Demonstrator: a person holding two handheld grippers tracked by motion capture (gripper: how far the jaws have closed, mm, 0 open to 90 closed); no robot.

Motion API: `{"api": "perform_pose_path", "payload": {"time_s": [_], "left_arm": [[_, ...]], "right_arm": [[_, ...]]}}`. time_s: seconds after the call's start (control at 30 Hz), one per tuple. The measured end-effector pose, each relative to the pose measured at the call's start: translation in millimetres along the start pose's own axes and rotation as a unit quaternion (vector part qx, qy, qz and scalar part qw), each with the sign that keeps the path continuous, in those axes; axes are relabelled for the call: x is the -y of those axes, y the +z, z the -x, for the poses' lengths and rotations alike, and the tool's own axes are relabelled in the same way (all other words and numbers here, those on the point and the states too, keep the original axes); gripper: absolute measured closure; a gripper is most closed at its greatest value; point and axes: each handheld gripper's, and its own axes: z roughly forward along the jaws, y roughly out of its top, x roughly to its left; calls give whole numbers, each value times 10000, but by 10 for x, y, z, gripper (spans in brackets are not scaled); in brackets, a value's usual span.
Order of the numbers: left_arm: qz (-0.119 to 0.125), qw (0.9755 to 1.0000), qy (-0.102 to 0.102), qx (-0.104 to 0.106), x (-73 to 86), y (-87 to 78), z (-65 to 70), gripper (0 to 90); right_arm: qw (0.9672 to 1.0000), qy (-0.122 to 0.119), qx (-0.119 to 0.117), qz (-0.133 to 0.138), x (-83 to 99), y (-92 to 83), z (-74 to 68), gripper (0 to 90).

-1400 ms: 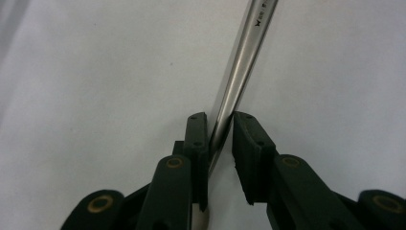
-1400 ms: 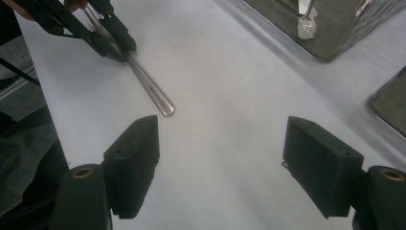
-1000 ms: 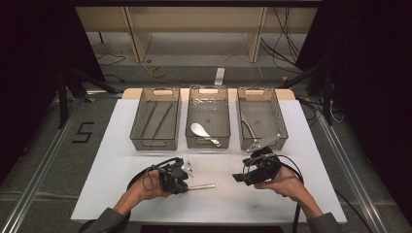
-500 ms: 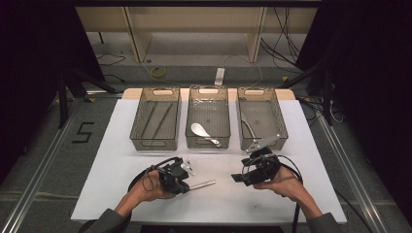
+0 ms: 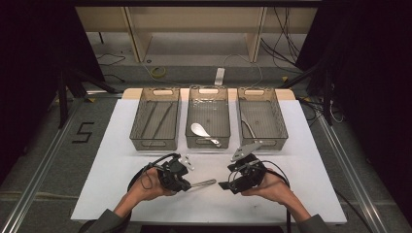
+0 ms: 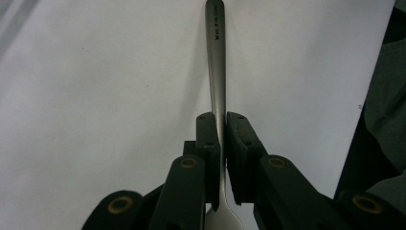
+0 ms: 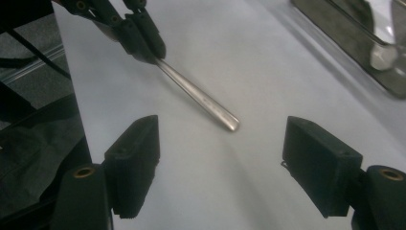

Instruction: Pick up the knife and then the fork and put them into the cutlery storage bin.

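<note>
The left gripper (image 5: 180, 177) was clamped on a fork (image 6: 216, 81), its pads squeezing the shaft just above the tines, so that the long handle stuck out free toward the other hand. In the high view the fork (image 5: 203, 183) hung level over the white table (image 5: 111, 145), in front of the middle bin (image 5: 209, 121) and well short of it. Holding it near the tine end left the handle clear, which looked like a set-up for a hand-over.

The right gripper (image 7: 222, 158) stood with its jaws wide apart and nothing between them, facing the handle tip, which lay ahead of the gap and not yet inside it. In the high view this gripper (image 5: 228, 184) sat just right of the handle's end, on the same line, probably so the handle could slide straight between the pads.

Behind the fork, three bins stood in a row: the middle bin held a spoon (image 5: 201, 132), the right bin (image 5: 260, 119) a slim piece of cutlery, and the left bin (image 5: 156, 121) long thin items. The fork seemed meant for one of them.
</note>
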Motion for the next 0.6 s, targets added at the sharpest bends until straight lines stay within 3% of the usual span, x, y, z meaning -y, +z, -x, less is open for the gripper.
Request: {"api": "perform_pose_path", "payload": {"time_s": [0.3,0.47,0.6], "left_arm": [[17,10000,-29,32,-8,-28,3,838],[-8,10000,-36,38,-11,-30,3,838],[-24,10000,-39,32,-13,-31,4,838]], "right_arm": [[9983,-589,-3,44,-105,371,-208,310],[9951,-978,49,-101,-123,584,-284,321],[9921,-1238,158,-90,-148,658,-311,360]]}}
